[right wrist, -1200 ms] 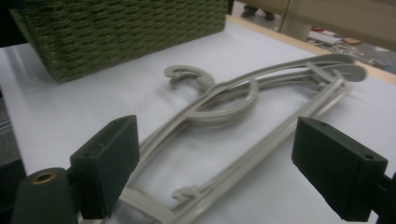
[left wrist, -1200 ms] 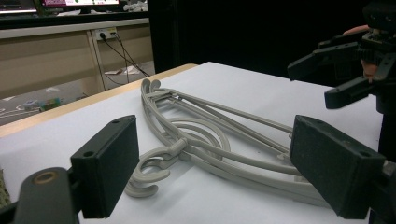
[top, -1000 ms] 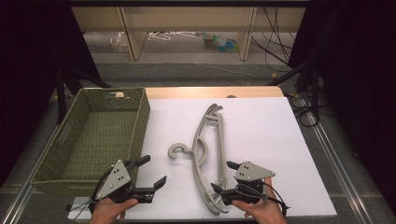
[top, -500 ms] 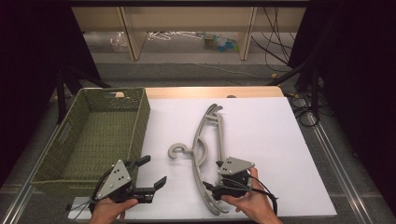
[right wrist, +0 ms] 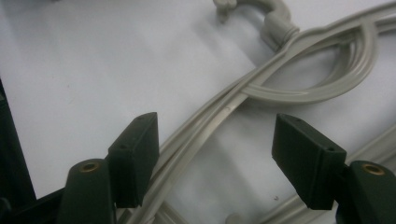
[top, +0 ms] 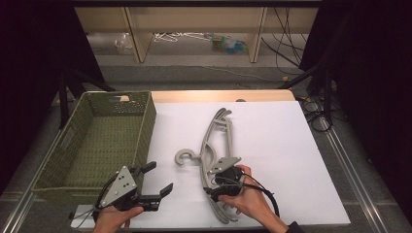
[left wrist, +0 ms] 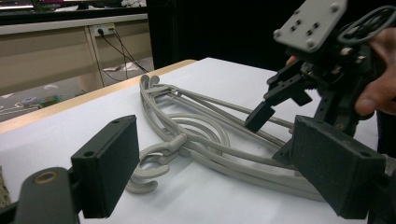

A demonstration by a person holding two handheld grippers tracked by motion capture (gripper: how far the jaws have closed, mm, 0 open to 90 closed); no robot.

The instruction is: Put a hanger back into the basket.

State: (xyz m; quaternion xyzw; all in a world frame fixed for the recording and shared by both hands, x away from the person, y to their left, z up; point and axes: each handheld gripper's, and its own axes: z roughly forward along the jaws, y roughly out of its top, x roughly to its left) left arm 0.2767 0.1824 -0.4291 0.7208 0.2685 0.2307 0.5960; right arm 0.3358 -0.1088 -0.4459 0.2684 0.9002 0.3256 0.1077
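Observation:
A grey plastic hanger (top: 208, 144) lies on the white sheet (top: 277, 141), its hook (top: 183, 156) pointing left. My right gripper (top: 212, 185) hangs over the hanger's near arm. In the right gripper view its jaws (right wrist: 220, 158) straddle that arm (right wrist: 224, 109), which runs close to the left pad; the jaws have just been closing, and the pads do not press on it. The left gripper view shows this right gripper (left wrist: 272, 130) above the hanger (left wrist: 201, 135). My left gripper (top: 158, 177) sits at the sheet's near left corner, open with nothing between its pads (left wrist: 112, 168).
A green woven basket (top: 146, 127) stands at the left, beside the sheet. The wooden table edge (top: 194, 95) runs behind the sheet. Beyond it are low shelves and cables (top: 291, 53) on the floor. Black rails flank the table.
My right gripper has slid left, from beside the hanger's near end onto its lower arm, and its jaws stand narrower. The left gripper and the hanger have not moved.

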